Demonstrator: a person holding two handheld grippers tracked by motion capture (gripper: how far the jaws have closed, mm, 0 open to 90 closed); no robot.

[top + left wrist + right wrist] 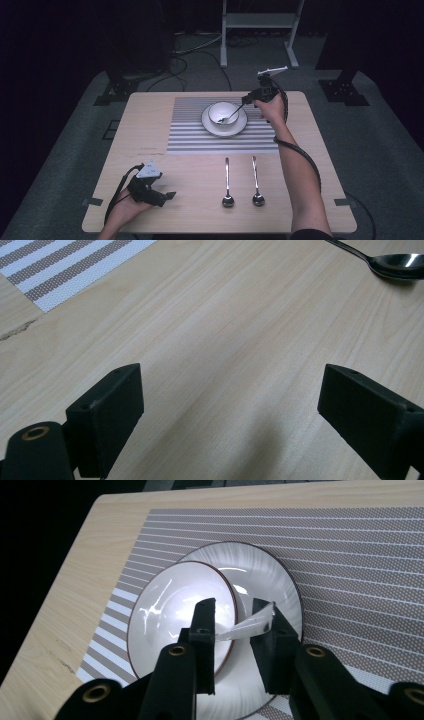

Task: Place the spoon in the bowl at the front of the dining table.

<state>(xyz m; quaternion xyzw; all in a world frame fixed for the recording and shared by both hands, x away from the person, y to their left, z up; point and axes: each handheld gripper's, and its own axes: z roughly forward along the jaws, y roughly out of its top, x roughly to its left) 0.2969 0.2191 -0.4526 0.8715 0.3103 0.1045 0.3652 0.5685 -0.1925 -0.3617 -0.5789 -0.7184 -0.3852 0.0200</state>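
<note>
The right gripper (248, 99) is held over the far half of the tabletop (195, 210), beside the far right part of the striped placemat (190, 135), and its jaws are pinched on the handle of a spoon (233, 114). The spoon slants down from the jaws into a white bowl (223, 114), its tip resting inside the bowl. In the right gripper view the flat, shiny handle (247, 625) runs across the narrow gap between the two black jaws, gripped from both sides, with the bowl (170, 610) just beyond them. The bowl sits on a white saucer (240, 128) with a thin dark rim, and the saucer lies on the placemat toward its far edge. The left gripper (165, 197) rests low at the near left corner of the tabletop, held in the person's left hand (125, 210), with a cable trailing toward the near edge. Its jaws are spread wide with bare wood between them in the left gripper view, gripping nothing. Two more spoons lie on the bare wood near the near edge, side by side and apart, handles pointing toward the placemat: one (227, 182) nearer the middle, the other (256, 181) to its right. The bowl end of one spoon (400, 265) shows in the left gripper view.
</note>
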